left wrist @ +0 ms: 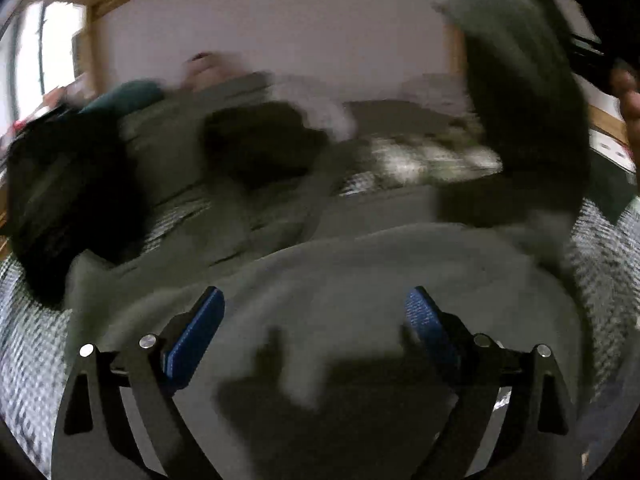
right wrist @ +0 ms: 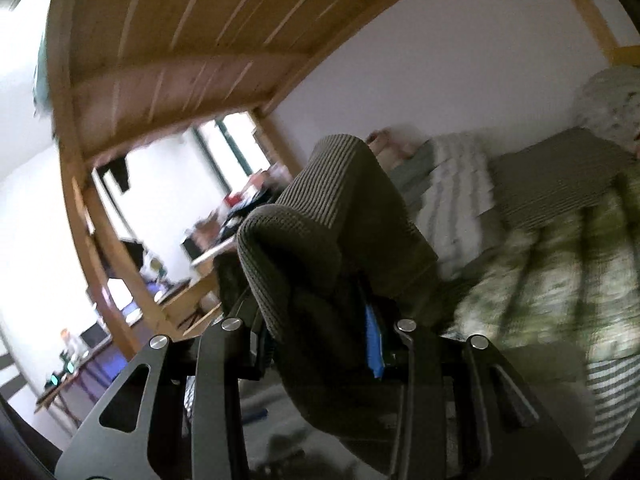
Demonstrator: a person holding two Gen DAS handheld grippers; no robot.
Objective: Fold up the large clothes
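Left tongs: blue pads spread wide apart, nothing between them, above a flat grey fabric sheet on the bed. Right tongs: clamped on a dark olive ribbed knit garment, which bunches ahead of the pads.

Home bedroom w/ wooden bunk frame, patterned bedding, cluttered desk by window.

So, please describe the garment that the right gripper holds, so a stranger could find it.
Under the wooden bunk frame, look at the bed. The right gripper is shut on an olive ribbed knit garment, lifted above the bedding. Unlike the pale patterned bedding, it is dark and finely ribbed.
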